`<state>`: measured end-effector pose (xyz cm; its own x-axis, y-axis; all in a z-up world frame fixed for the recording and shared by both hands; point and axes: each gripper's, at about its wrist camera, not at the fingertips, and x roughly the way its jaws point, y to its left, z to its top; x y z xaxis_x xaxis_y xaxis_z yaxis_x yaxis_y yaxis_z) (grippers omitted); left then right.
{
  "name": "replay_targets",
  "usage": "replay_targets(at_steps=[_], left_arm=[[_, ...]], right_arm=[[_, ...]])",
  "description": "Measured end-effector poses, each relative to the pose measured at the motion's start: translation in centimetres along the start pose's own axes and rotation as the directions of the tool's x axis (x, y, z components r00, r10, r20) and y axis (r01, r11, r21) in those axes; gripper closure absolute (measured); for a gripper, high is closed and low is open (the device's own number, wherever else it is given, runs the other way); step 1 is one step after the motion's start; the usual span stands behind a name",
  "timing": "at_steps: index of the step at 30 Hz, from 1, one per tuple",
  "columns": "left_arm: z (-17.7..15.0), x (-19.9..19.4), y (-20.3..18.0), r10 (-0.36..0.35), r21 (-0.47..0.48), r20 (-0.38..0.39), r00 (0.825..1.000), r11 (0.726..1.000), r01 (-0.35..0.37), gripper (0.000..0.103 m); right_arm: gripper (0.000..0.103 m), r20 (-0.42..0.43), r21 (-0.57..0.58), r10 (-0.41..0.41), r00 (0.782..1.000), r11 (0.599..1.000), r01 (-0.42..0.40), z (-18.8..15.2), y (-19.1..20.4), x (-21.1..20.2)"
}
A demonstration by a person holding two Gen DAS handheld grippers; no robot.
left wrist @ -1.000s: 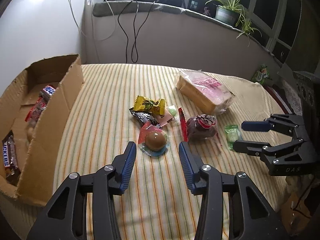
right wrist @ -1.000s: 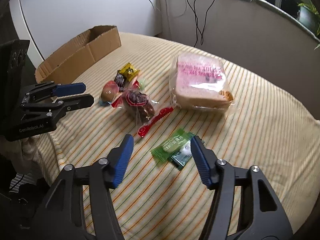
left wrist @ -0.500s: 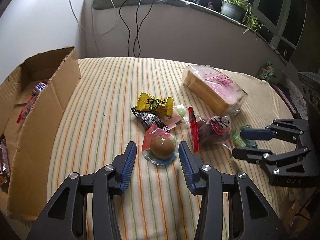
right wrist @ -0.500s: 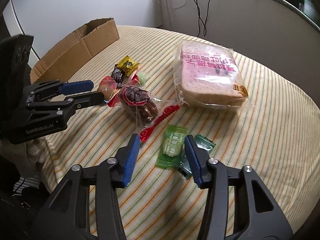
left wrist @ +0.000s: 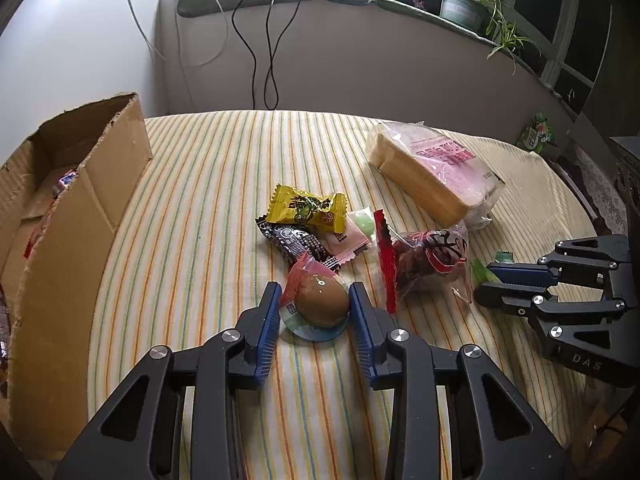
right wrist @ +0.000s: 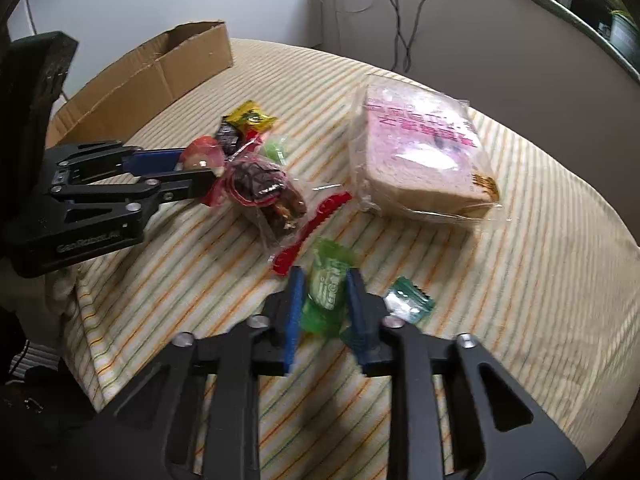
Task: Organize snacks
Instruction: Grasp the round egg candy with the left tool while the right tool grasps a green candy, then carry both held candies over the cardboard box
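A brown egg in a clear pack [left wrist: 322, 303] lies on the striped tablecloth [left wrist: 200, 240]. My left gripper [left wrist: 316, 308] has its blue pads against both sides of the pack, and its jaws are closing. In the right wrist view a green candy packet [right wrist: 326, 292] is crumpled between the pads of my right gripper [right wrist: 324, 292], whose jaws are closing too. Each gripper shows in the other's view: the right gripper [left wrist: 486, 282] at a green wrapper, the left gripper [right wrist: 200, 176] at the egg pack. An open cardboard box [left wrist: 80, 216] holding snack bars stands at the left.
Behind the egg lie a yellow candy [left wrist: 308, 208], a dark wrapper [left wrist: 296, 242], a pink packet [left wrist: 358, 236] and a clear bag of dates [left wrist: 424, 260]. Bagged sliced bread [left wrist: 432, 176] is further back. A teal packet [right wrist: 408, 300] lies beside my right fingers. The table edge is near.
Both grippers came forward and down over their snacks and narrowed their jaws: the left around the egg pack, the right around the green packet, which is now crumpled.
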<state>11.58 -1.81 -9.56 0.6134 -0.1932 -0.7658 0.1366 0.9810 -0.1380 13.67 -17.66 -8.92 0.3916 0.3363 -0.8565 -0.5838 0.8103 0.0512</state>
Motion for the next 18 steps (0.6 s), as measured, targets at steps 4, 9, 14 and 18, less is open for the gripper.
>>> replay_targets(at_steps=[4,9,14,18], left_arm=[[-0.3,-0.6,0.1,-0.001,-0.005,0.008,1.000,1.000,0.001,0.071],[-0.5,-1.8,0.3,-0.008,-0.011,0.030,1.000,1.000,0.008,0.071],[-0.7,-3.0,0.6,-0.005,-0.023,0.054,0.999,1.000,0.006,0.071],[-0.9,-4.5,1.0,0.002,-0.029,0.081,0.997,1.000,0.000,0.071]], right_arm=[[0.089,-0.001,0.008,0.003,1.000,1.000,-0.003,-0.2,-0.1,-0.3],[0.096,0.011,0.043,0.030,0.999,0.999,-0.031,-0.7,-0.6,-1.4],[0.097,0.016,0.058,0.025,1.000,0.998,-0.026,-1.2,-0.8,-1.8],[0.098,0.046,0.064,0.026,0.999,0.998,-0.029,-1.2,-0.6,-3.2]])
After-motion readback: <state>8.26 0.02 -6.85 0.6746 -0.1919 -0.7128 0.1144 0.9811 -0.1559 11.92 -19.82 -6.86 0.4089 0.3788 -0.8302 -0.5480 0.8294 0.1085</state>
